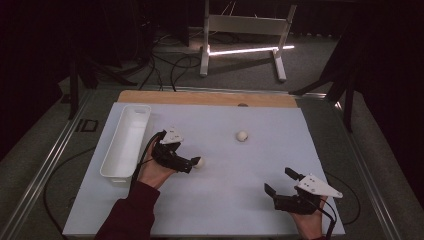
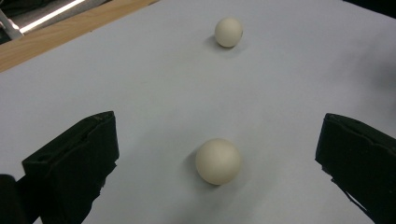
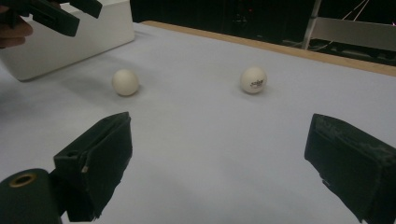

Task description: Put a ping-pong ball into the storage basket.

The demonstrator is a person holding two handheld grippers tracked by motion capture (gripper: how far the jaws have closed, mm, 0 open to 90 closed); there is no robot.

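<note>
Two cream-white balls lie on the pale sheet point(image 1: 225, 195). The near ball point(image 1: 199, 162) point(image 2: 218, 161) point(image 3: 125, 82) rests on the sheet between the open jaws of my left gripper point(image 1: 194, 159) point(image 2: 218, 122), untouched by either jaw. The far ball point(image 1: 242, 136) point(image 2: 228, 32) point(image 3: 253, 79), with a small printed mark, lies by itself toward the middle back. My right gripper point(image 1: 277, 180) point(image 3: 220, 119) stands open near the front right, pointing at both balls, with nothing between its jaws.
A long white tray point(image 1: 125, 140) point(image 3: 70, 42) stands along the sheet's left side, just behind my left hand. A wooden strip point(image 1: 207, 98) borders the sheet's far edge. Beyond the table stands a white metal stand point(image 1: 240, 30) on the floor.
</note>
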